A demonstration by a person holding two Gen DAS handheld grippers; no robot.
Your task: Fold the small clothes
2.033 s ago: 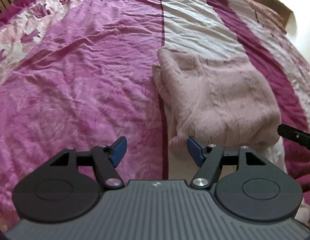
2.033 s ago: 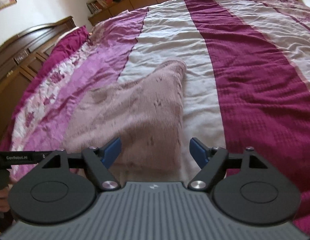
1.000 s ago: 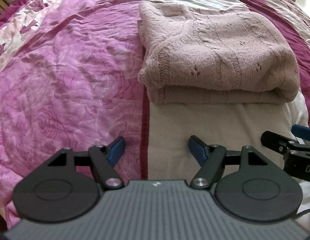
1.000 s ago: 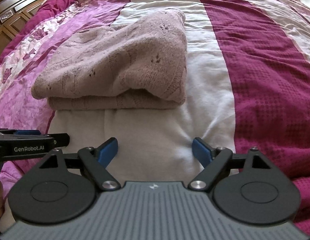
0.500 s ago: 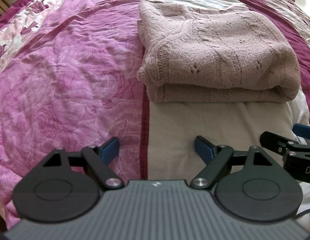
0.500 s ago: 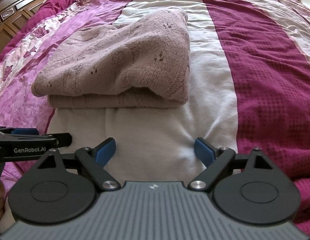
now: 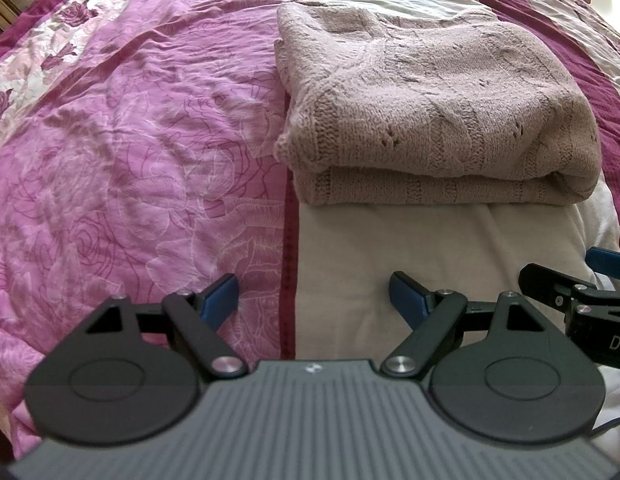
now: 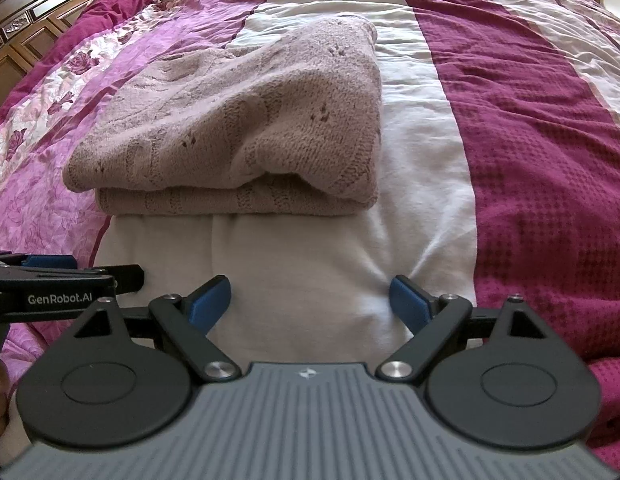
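Sweater was folded into a flat, layered bundle on the bedspread, sitting mostly on the white stripe with its left edge reaching the pink floral part. Dusty pink knit, with small eyelet holes in the pattern. The folded edge faced both cameras, top layer overhanging the lower one. In the right wrist view the same sweater had a loose gap under the top layer near its right corner.

Left gripper was spread wide with nothing between the blue pads, hovering above the seam where the pink floral panel met the white stripe. It was clear of the sweater, with a strip of bare white fabric between the two.

Right gripper was likewise spread wide and empty, over the white stripe, apart from the sweater's near edge. The dark magenta stripe ran along its right side.

Each gripper showed in the other's view: the right one at the right edge of the left camera, the left one at the left edge of the right camera, so they sat side by side. Dark wooden furniture stood beyond the bed's far left side.
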